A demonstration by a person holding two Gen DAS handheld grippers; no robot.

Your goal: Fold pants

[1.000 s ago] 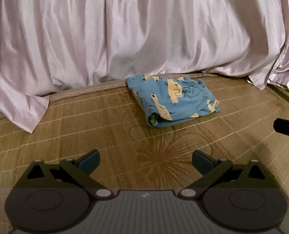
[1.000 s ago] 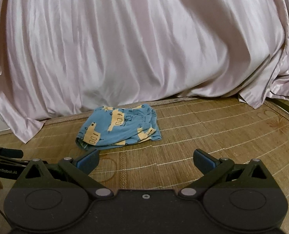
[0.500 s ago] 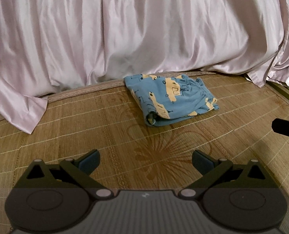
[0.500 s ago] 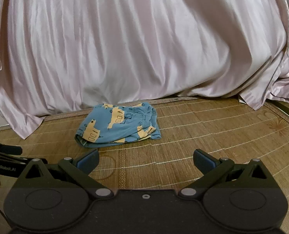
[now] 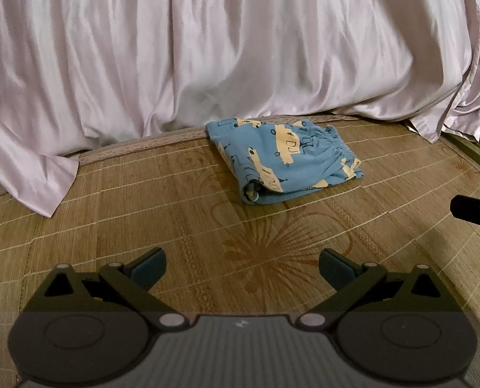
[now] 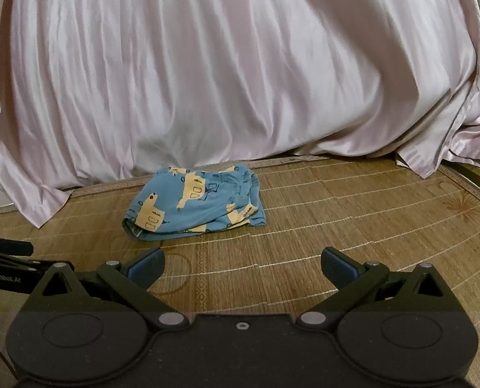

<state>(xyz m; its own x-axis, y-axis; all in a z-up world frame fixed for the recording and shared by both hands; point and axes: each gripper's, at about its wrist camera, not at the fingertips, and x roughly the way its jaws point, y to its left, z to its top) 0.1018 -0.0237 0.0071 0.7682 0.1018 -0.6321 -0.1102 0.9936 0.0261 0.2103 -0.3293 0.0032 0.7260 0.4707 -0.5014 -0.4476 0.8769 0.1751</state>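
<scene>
Both views have drifted slightly; pants unmoved. Pink sheet (image 5: 207,58) hangs behind bamboo mat (image 5: 143,220). Pants (image 5: 285,158) lie folded at the mat's far edge: blue, yellow vehicle print, rolled cuff toward camera. Left gripper (image 5: 241,266) and right gripper (image 6: 242,266): jaws apart, empty, well short of the pants

My left gripper (image 5: 241,266) hangs with fingers (image 5: 147,266) spread wide over the bamboo mat (image 5: 110,213); folded blue pants (image 5: 285,160) lie well ahead, beside the pink sheet (image 5: 207,48).
</scene>
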